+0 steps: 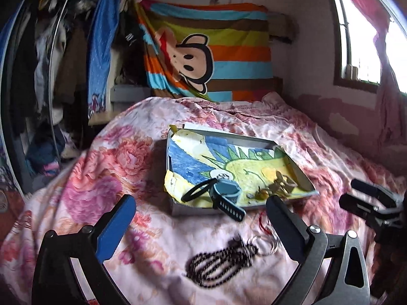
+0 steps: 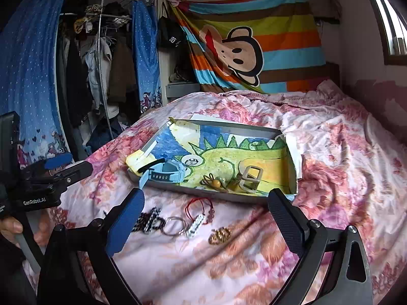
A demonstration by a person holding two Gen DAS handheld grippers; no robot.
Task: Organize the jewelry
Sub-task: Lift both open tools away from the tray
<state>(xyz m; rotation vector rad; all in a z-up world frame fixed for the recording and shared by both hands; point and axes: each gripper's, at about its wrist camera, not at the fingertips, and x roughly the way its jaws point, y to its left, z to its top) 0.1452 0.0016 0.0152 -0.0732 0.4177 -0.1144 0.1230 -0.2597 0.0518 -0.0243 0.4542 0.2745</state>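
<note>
Shallow tray [image 2: 292, 167] on the floral bedspread [image 2: 330, 152] holds a blue watch [image 2: 165, 171], amber-bead piece [image 2: 216, 183] and buckle. Before the tray lie a black beaded piece [image 1: 218, 264], key ring [image 2: 174, 226], red cord [image 2: 201, 203] and gold trinket [image 2: 220, 235]. Left gripper [image 1: 201, 218] and right gripper [image 2: 206, 211] hover there, fingers spread wide, empty

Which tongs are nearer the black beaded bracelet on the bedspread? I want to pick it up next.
Left, probably. The black beaded bracelet lies directly between the open left tongs, just below the tips. From the right tongs it sits off by the left finger.
</note>
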